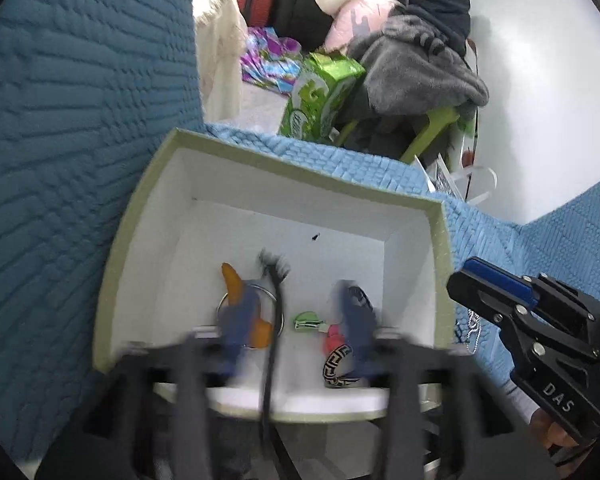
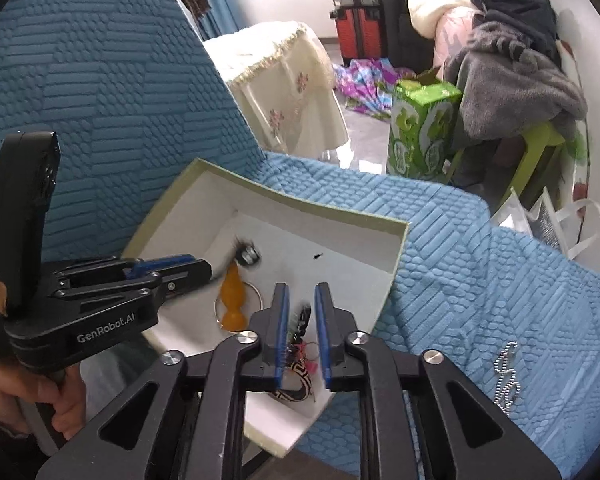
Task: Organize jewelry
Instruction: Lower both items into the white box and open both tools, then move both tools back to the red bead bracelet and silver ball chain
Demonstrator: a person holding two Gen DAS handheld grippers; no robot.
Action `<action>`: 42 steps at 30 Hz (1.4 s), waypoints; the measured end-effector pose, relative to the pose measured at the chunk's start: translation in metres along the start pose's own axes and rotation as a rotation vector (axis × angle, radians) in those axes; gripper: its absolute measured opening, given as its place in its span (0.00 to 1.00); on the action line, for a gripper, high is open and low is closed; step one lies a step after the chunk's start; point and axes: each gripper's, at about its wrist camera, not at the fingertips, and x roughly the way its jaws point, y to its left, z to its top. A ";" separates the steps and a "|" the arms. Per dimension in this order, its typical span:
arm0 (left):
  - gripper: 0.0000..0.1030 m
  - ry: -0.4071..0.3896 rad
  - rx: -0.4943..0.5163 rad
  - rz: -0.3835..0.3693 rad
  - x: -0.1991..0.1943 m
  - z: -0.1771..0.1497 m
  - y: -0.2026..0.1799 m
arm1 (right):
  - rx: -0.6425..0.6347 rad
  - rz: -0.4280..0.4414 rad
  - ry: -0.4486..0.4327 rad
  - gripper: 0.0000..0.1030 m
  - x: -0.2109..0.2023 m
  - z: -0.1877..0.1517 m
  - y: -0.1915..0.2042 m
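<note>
Lying seemingly unheld between left tool [image 1: 296, 320]: black strand [image 1: 274, 300].

Left gripper [image 1: 296, 320] blurred, jaws apart over white-lined green box [image 1: 112, 280]. Inside: orange clip [image 1: 236, 284] on metal ring, black cord [image 1: 274, 320], green clip [image 1: 308, 320], black-and-white patterned bangle [image 1: 338, 368]. Right gripper [image 1: 472, 280] just beside box rim.
</note>
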 end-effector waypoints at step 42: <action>0.57 -0.277 0.160 -0.167 -0.125 -0.081 -0.150 | 0.133 -0.163 -0.330 0.21 -0.214 -0.104 -0.067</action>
